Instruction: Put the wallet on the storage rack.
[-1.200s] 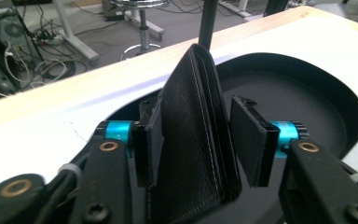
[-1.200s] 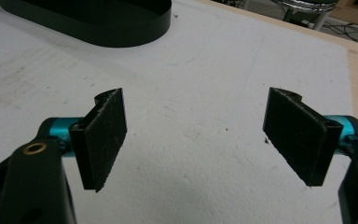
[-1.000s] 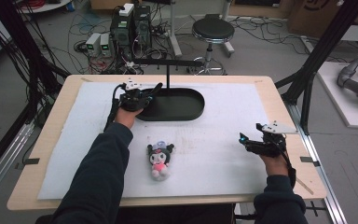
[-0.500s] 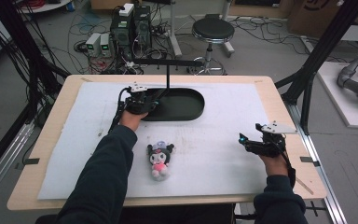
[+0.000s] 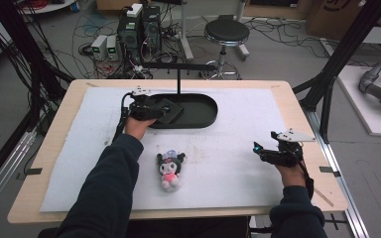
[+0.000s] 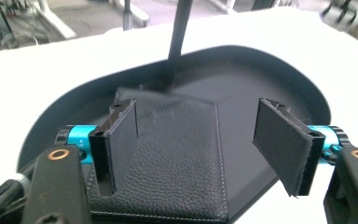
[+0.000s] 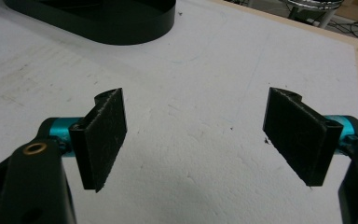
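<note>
High view: we find the left gripper [image 5: 164, 110] at upper centre-left of the frame, over the left end of a black oval tray [image 5: 206, 115] that lies on a white mat [image 5: 238, 144] covering the wooden table [image 5: 297, 101]. A thin black post [image 5: 178, 82] rises from the tray's far side and carries a horizontal bar. Left gripper view: we record the jaws spread apart, with a black leather wallet [image 6: 177, 163] lying between them; its near end hangs over the tray rim, its far end rests inside. The left-hand pad [image 6: 121, 144] stands at the wallet's edge; we cannot tell whether they touch. The other pad is well clear of it.

We note a small plush doll [image 5: 170, 167] lying low at centre of the high view, on the mat, well apart from both tools. The right gripper [image 5: 264, 150] sits at lower right, jaws parted over bare mat and gripping nothing. Beyond the table's far edge stand a round stool [image 5: 226, 33], computer boxes [image 5: 140, 25] and loose cables on the floor.
</note>
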### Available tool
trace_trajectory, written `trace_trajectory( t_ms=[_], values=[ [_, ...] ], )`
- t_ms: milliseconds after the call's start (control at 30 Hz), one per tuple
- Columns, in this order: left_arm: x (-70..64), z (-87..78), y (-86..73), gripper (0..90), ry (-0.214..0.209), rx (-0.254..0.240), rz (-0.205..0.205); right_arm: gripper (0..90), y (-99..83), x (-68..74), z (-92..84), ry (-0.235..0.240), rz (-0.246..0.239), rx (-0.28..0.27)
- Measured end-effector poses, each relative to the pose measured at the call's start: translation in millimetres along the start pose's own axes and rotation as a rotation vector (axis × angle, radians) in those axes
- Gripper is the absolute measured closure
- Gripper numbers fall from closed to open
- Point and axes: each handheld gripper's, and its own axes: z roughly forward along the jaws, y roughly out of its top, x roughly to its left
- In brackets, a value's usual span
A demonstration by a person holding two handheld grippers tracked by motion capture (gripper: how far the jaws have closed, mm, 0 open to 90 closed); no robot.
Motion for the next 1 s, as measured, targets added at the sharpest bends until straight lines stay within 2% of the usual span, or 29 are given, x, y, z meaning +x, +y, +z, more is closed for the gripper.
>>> trace_trajectory(
  t_ms=[100,167,200,233,333,433,467,500,600,667,900,1000],
  values=[
    [1.1,-12.1,0.5,26.3,-0.007,-0.036,-0.011,21.8,0.1,0.3,0.4,0.001,-0.002,-0.001],
    [1.6,-23.8,-2.5,23.6,-0.019,-0.063,0.002,21.8,0.4,0.7,0.6,0.005,-0.002,0.000],
    [1.9,-29.1,-5.0,23.4,-0.019,-0.063,0.010,21.8,0.7,0.8,0.8,0.005,-0.002,-0.002],
    [2.1,-34.4,-7.8,20.6,-0.016,-0.064,0.005,21.8,1.8,1.4,1.2,0.011,0.001,-0.008],
    [2.4,-50.0,-15.5,20.5,0.000,-0.076,-0.001,21.8,2.9,1.2,2.5,0.014,0.001,-0.011],
    [1.5,-65.4,-20.1,20.9,-0.003,-0.104,0.020,21.8,4.2,2.0,5.5,0.016,0.000,-0.008],
    [1.2,-70.1,-21.1,20.9,-0.006,-0.111,0.048,21.7,4.5,2.4,6.7,0.018,0.000,-0.005],
    [0.4,-73.5,-21.7,20.9,-0.008,-0.120,0.065,21.8,4.8,2.3,8.1,0.016,-0.005,-0.004],
    [-2.7,-81.0,-23.5,20.7,-0.016,-0.134,0.070,21.8,5.3,2.7,9.1,0.014,-0.007,0.000],
    [-5.6,-84.7,-25.2,20.4,-0.006,-0.133,0.083,21.8,5.2,3.0,8.5,0.013,-0.005,0.001],
    [-12.8,-97.6,-30.8,19.3,0.013,-0.175,0.067,21.8,5.8,5.5,7.4,0.017,-0.012,-0.005],
    [-13.1,-103.1,-31.4,19.3,0.018,-0.179,0.064,21.8,6.1,6.1,7.1,0.020,-0.011,-0.004]
  ],
)
